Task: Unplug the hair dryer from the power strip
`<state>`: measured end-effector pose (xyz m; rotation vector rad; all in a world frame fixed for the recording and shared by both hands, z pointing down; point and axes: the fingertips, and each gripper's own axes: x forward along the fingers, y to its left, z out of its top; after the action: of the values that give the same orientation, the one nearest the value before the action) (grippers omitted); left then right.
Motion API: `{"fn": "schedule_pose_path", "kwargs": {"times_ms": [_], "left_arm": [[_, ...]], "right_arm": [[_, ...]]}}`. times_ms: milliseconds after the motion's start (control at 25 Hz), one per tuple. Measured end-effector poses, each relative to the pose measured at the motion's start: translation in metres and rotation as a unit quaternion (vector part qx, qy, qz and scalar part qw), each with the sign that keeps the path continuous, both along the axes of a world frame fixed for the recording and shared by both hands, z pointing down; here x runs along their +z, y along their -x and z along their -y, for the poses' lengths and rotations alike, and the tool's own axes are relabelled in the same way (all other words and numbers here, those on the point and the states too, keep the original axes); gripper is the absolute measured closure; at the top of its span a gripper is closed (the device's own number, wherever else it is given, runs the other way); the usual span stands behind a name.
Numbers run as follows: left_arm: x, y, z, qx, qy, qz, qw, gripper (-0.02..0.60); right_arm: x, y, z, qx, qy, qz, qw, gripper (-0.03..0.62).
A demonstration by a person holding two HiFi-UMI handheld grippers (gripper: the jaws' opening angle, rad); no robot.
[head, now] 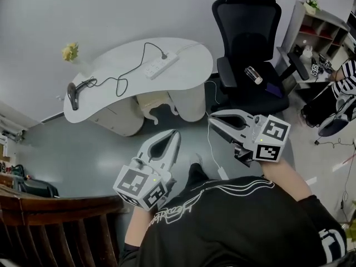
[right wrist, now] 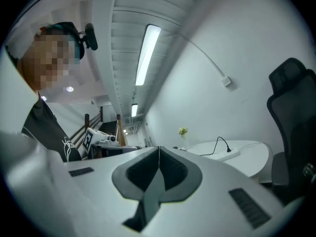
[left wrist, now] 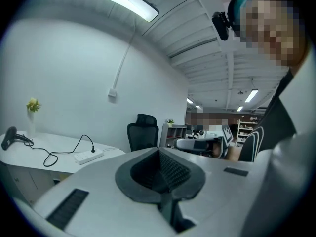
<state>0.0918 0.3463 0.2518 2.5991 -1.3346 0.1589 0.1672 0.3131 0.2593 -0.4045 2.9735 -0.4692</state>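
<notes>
A dark hair dryer (head: 73, 92) lies at the left end of a white curved table (head: 189, 71). Its black cord (head: 119, 80) loops across the top to a plug (head: 164, 55) seated in a white power strip (head: 160, 64). The left gripper view shows the hair dryer (left wrist: 10, 138), the power strip (left wrist: 89, 156) and the plug (left wrist: 93, 150) far off. In the right gripper view the power strip (right wrist: 228, 155) lies on the table. My left gripper (head: 176, 133) and right gripper (head: 212, 118) are both shut and empty, held well short of the table above the floor.
A black office chair (head: 247, 43) with a small can on its seat stands right of the table. A white cable (head: 213, 154) trails over the floor. Shelves (head: 314, 29) and a seated person (head: 344, 79) are at the far right. A wooden chair back (head: 50, 221) is at lower left.
</notes>
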Motion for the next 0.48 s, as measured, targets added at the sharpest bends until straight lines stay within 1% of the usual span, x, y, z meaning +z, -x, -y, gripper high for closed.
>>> {"fn": "schedule_pose_path", "kwargs": {"times_ms": [80,240,480], "left_arm": [[0.001,0.016,0.032,0.006,0.011,-0.007,0.9999,0.578],[0.011,0.057,0.099,0.008,0.036,-0.016,0.9992,0.578],[0.027,0.121,0.193,0.008,0.046,-0.026,0.9986,0.578]], "right_arm": [[0.002,0.011,0.033,0.014,0.021,0.004,1.0,0.597],[0.014,0.042,0.095,0.035,0.036,-0.025,0.998,0.597],[0.025,0.095,0.188,0.053,0.054,-0.041,0.996,0.597]]}}
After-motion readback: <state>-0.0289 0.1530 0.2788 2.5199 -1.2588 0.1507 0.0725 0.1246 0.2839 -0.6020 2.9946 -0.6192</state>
